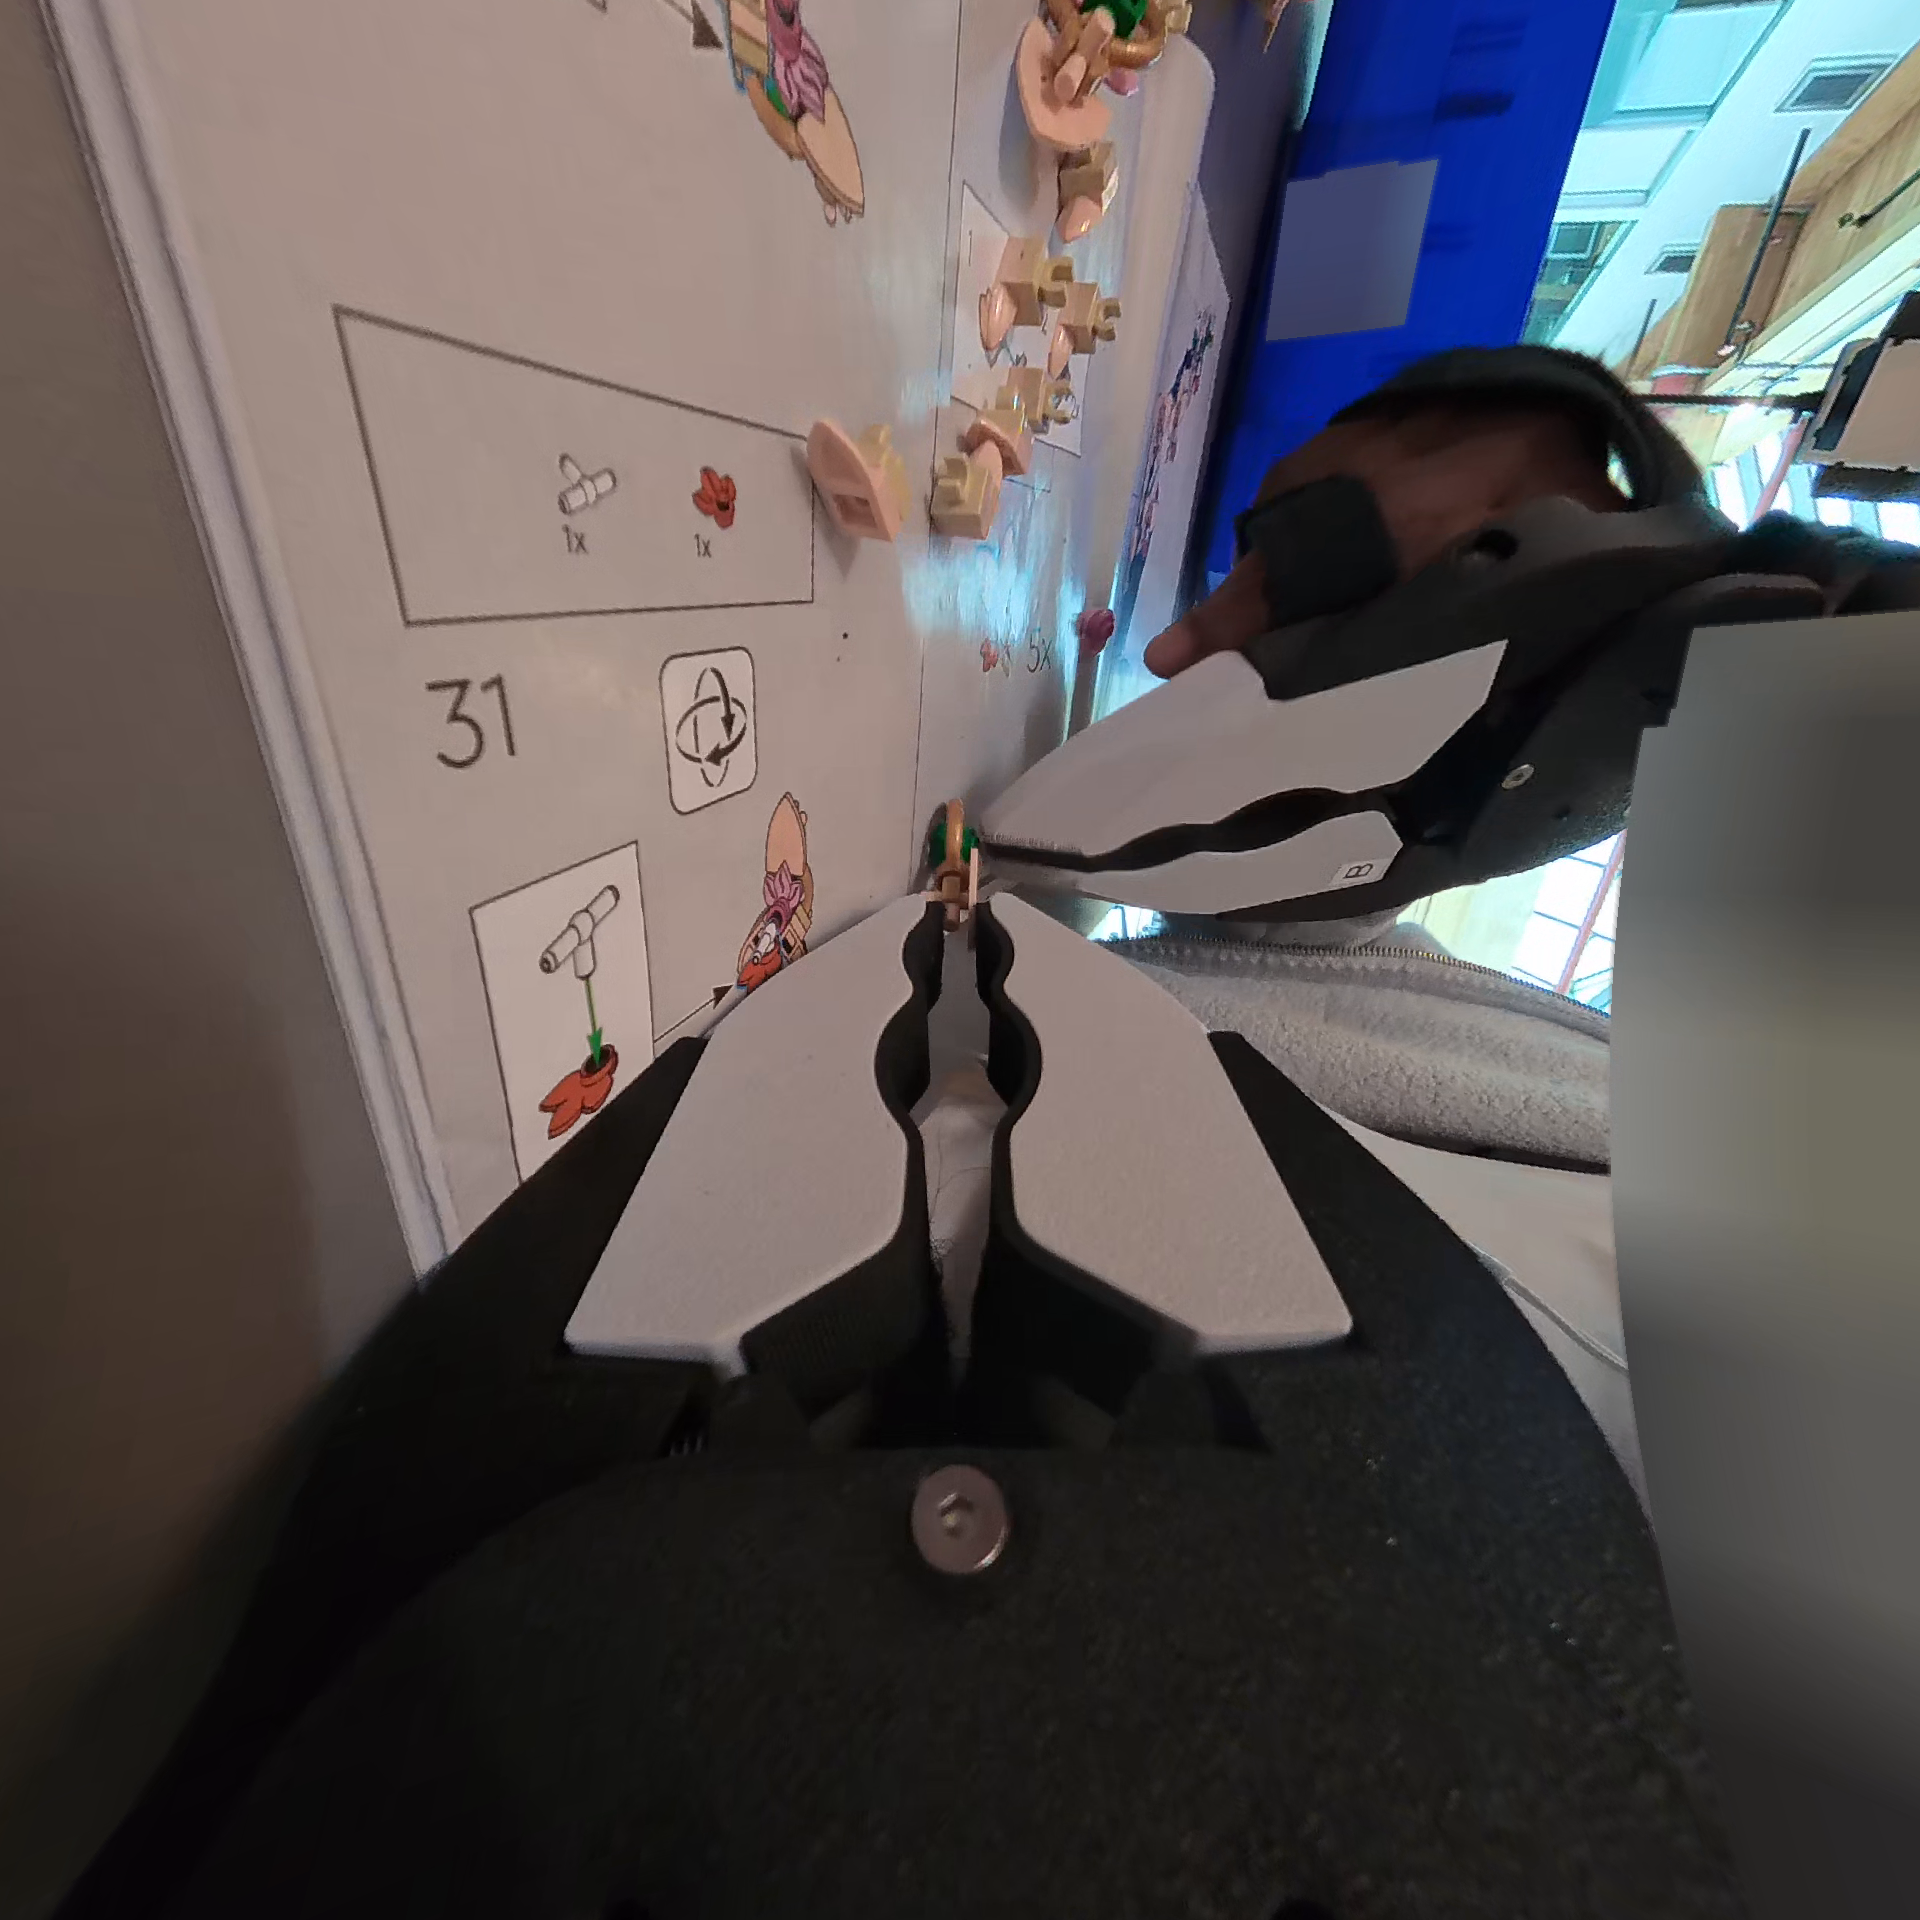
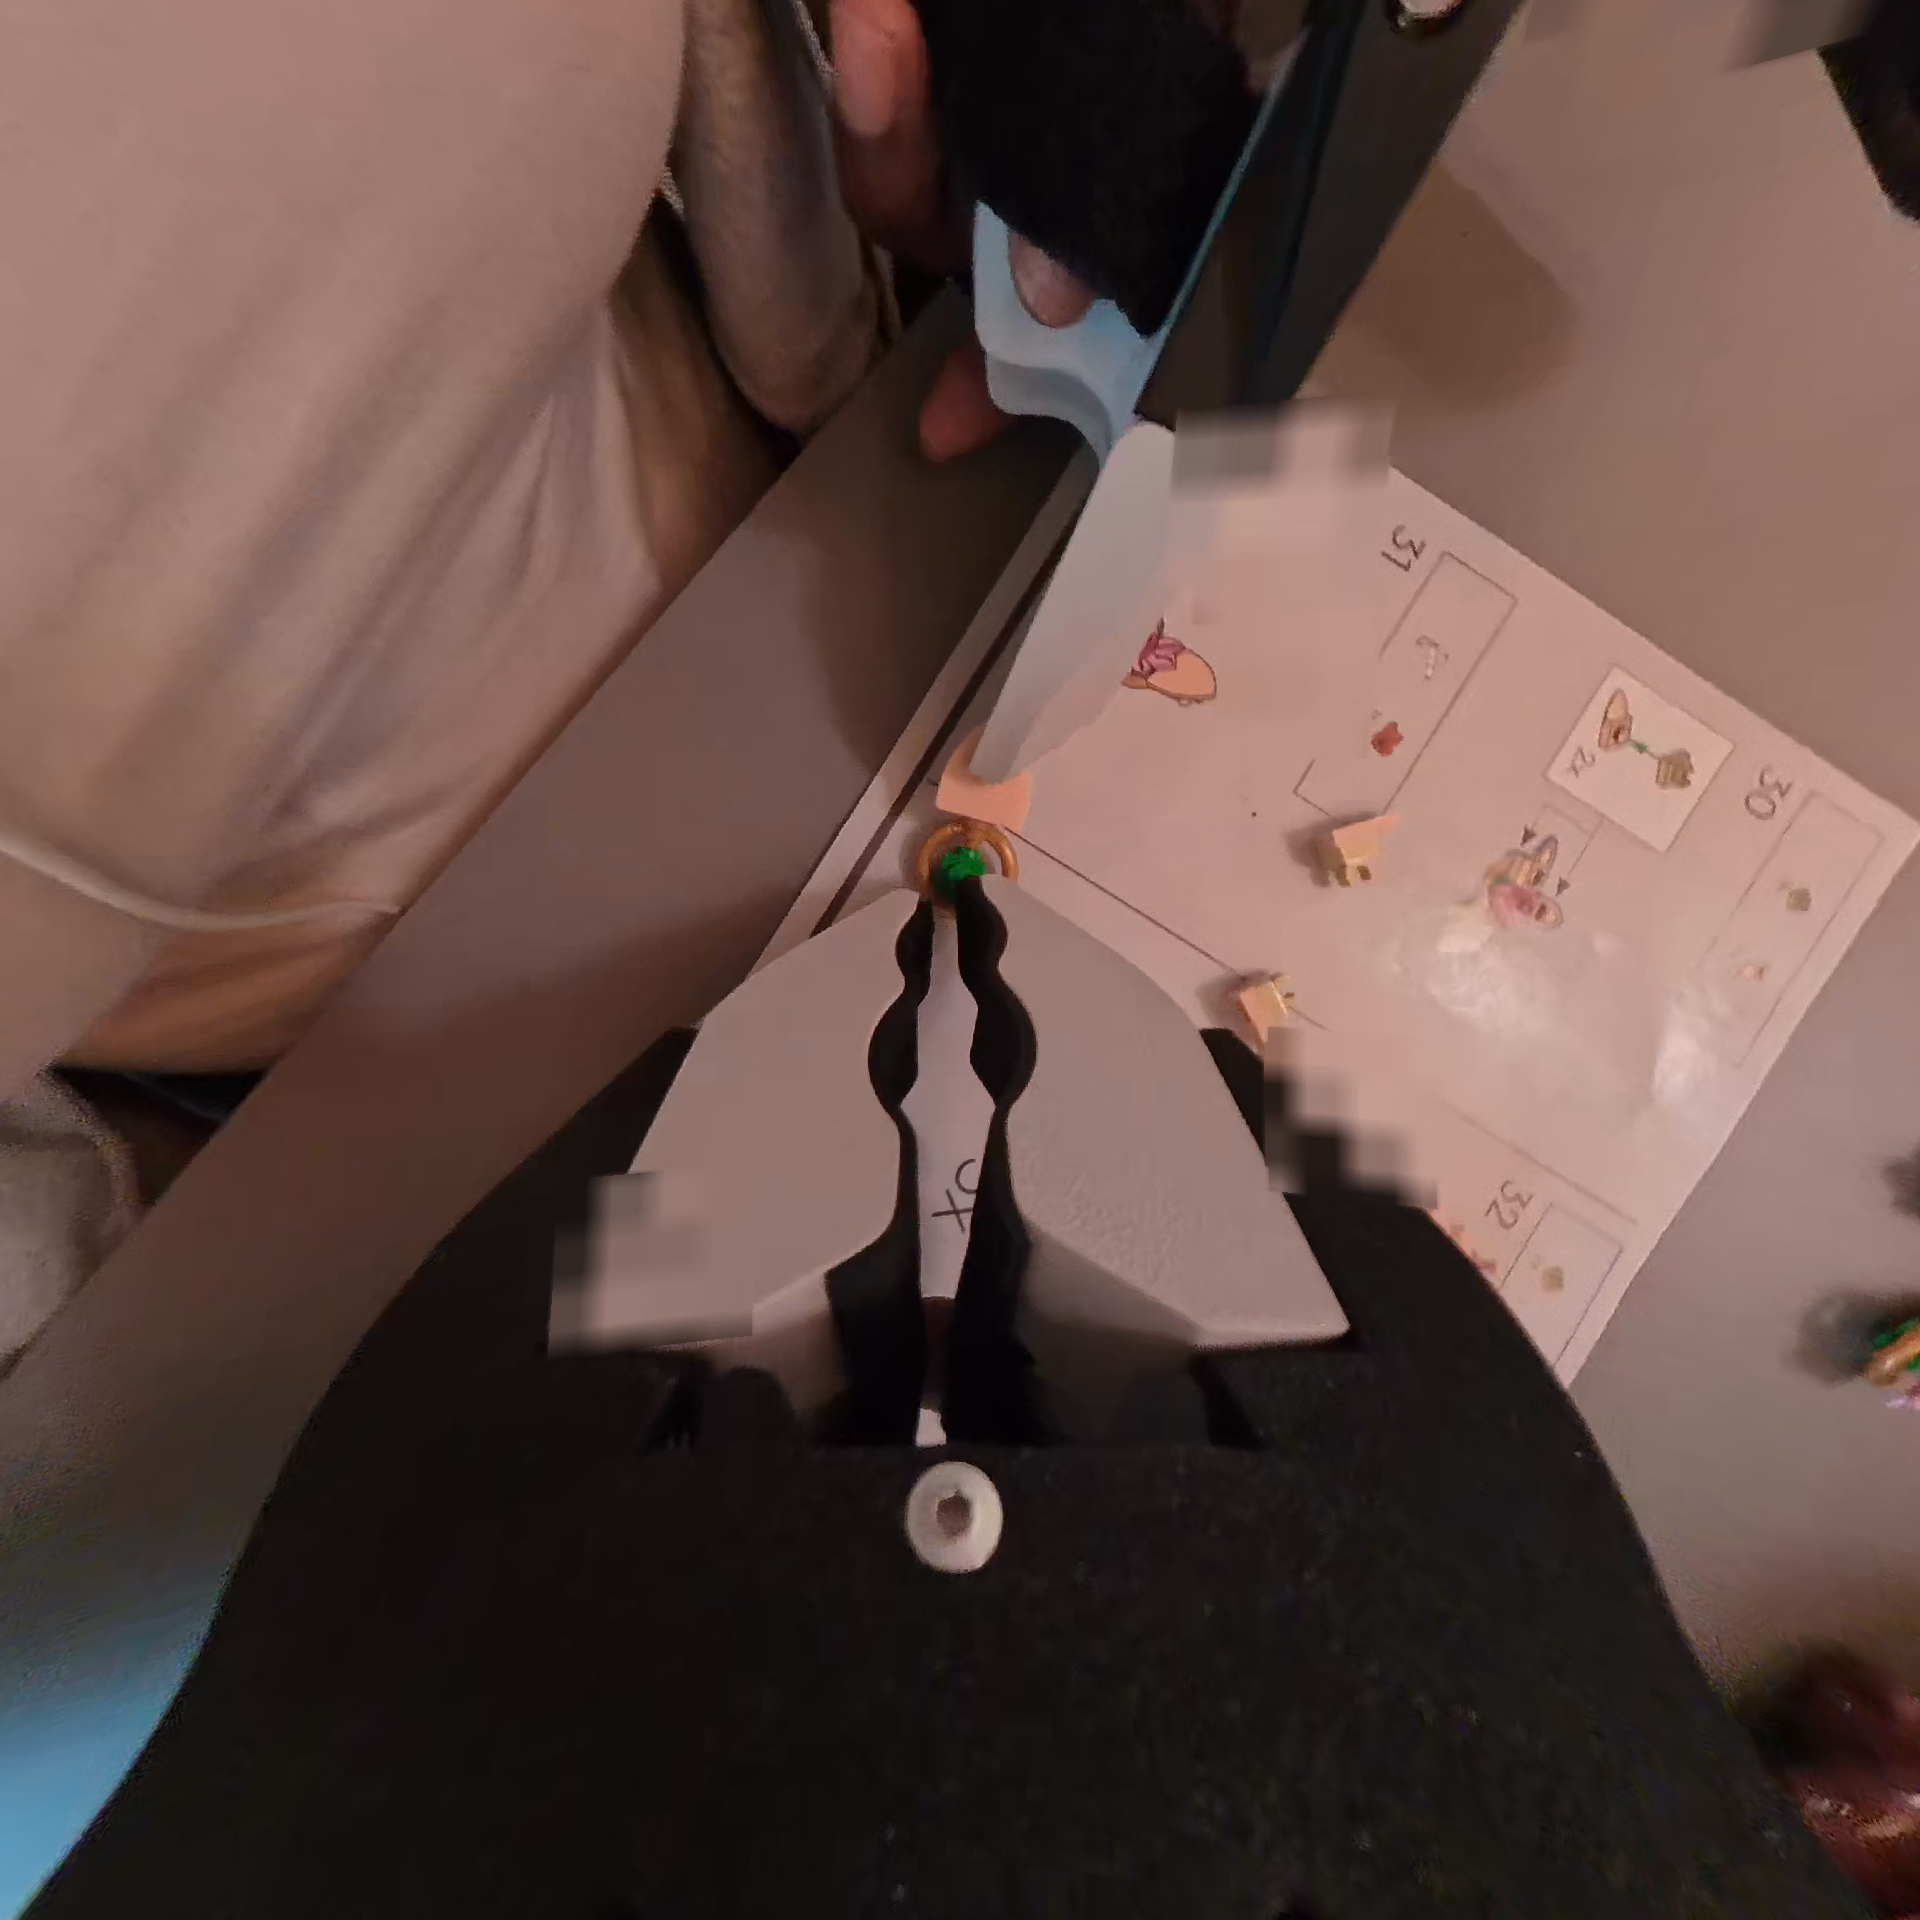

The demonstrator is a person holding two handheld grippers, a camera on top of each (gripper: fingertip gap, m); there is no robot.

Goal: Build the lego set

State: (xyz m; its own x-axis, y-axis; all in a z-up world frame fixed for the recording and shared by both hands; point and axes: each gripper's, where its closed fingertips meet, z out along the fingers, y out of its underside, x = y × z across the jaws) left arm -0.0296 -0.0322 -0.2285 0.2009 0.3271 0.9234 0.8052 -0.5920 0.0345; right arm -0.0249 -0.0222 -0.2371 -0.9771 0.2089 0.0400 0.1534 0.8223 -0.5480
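Observation:
A tiny sub-assembly, a gold ring (image 2: 964, 844) with a green stud (image 2: 958, 868) and a thin pink petal plate (image 2: 982, 802), is held between both grippers just above the open instruction booklet (image 1: 582, 644). My left gripper (image 1: 954, 914) is shut on its tan stem and pink plate (image 1: 972, 864). My right gripper (image 2: 951, 906) is shut on the green stud. In the left wrist view the right gripper (image 1: 992, 844) comes in from the right onto the green stud (image 1: 961, 840). In the right wrist view the left gripper (image 2: 1000, 767) comes down from the top onto the pink plate.
Several loose pink-and-tan petal pieces (image 1: 857, 478) lie on the booklet (image 2: 1455, 831), two of them (image 2: 1351, 847) near the grippers. A partly built flower (image 1: 1081, 73) sits at the booklet's far end. A gold-and-green piece (image 2: 1896, 1351) lies at the right. The table edge (image 2: 623, 831) and a person's grey sleeve (image 1: 1351, 1018) are close. The partly built flower (image 1: 1081, 73) lies around 11 cm away from my right fingertips.

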